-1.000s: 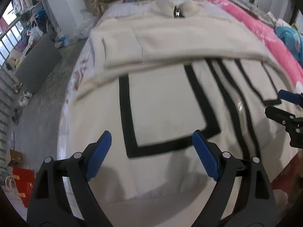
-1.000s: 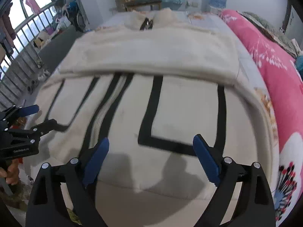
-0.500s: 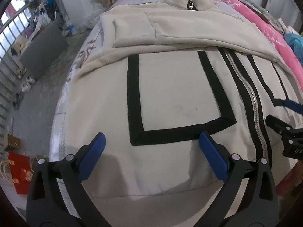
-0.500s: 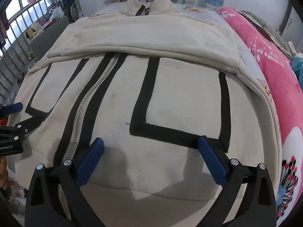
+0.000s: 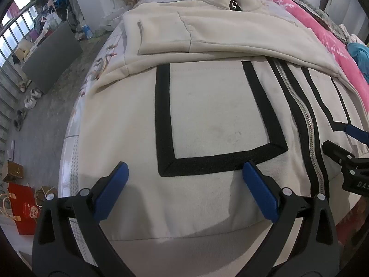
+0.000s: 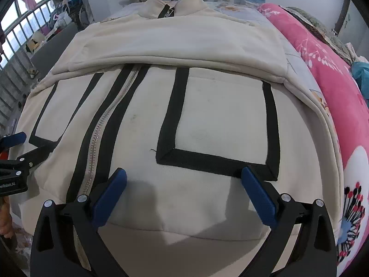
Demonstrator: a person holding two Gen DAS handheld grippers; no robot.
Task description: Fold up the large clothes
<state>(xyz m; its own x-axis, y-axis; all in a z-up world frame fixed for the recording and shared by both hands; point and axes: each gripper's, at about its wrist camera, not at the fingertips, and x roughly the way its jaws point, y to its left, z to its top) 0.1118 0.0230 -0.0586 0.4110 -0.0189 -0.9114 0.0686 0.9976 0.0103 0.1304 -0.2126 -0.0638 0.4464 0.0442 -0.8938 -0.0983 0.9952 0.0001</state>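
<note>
We see a cream jacket [image 5: 214, 115] with black bands and a silver zip [image 5: 306, 124] spread front-up across the bed [image 5: 73, 138], its sleeves folded over the chest and its collar at the far end. Our left gripper [image 5: 184, 191] and right gripper [image 6: 184, 191] hover over the near hem; both have just been opening, and their blue fingers [image 5: 110, 191] now stand spread wide with only flat cloth below them, nothing gripped. A pink flowered blanket [image 6: 334, 92] crowds the bed's right side. The left view alone shows the floor on the left with shoes [image 5: 30, 97], a grey board [image 5: 53, 57] and a red bag [image 5: 23, 210]; the right view alone shows the blanket's big white flower [image 6: 355, 184]. Each view catches the other gripper at its edge.
</note>
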